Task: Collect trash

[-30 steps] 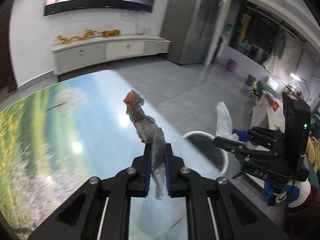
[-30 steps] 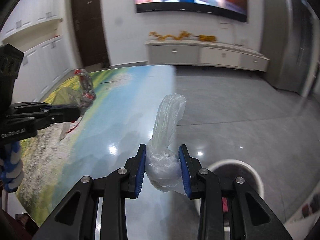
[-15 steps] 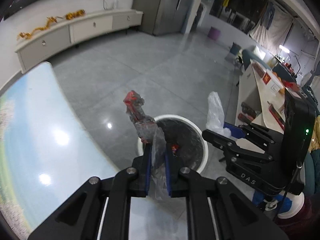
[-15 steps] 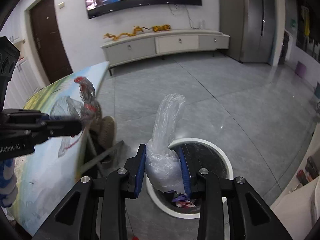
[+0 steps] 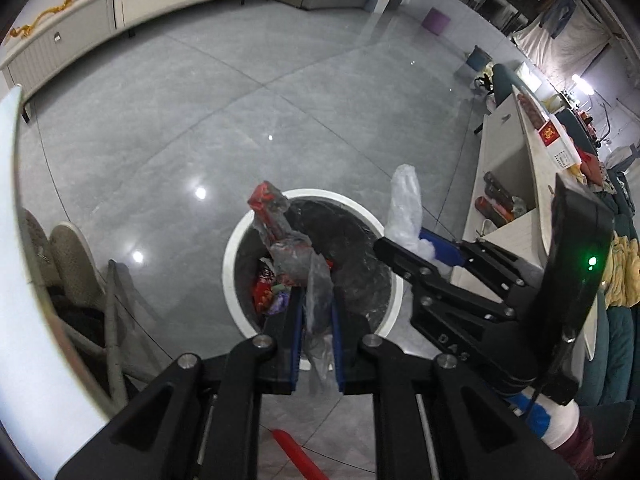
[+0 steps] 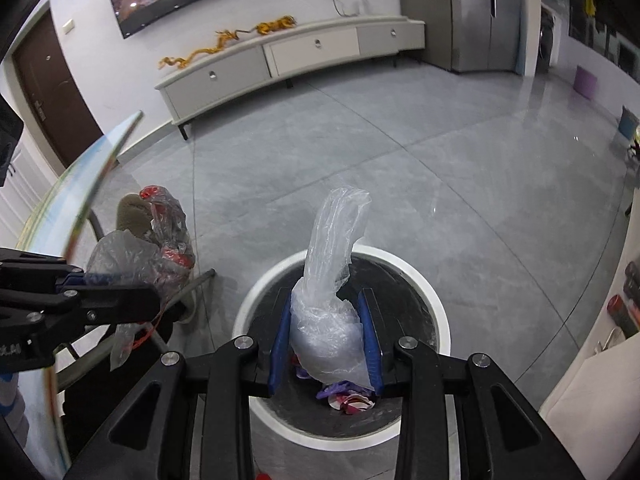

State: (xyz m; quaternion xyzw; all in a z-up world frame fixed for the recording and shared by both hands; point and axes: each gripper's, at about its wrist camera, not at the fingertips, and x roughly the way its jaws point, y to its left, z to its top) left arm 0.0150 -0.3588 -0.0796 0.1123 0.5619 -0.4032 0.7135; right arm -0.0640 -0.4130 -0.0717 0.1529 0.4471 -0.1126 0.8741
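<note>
My left gripper is shut on a crumpled clear wrapper with red print and holds it above the white-rimmed round trash bin, which has a black liner and coloured wrappers inside. My right gripper is shut on a crumpled clear plastic bag and holds it over the same bin. The right gripper and its bag show to the right in the left wrist view. The left gripper with its wrapper shows at the left in the right wrist view.
The glossy table edge lies at the left, with a chair below it. A red stick lies on the grey tiled floor by the bin. A white counter with clutter stands at the right. A low TV cabinet lines the far wall.
Both grippers have swung from over the table to above the trash bin, each still holding its piece of plastic. The bin now sits directly under both.
</note>
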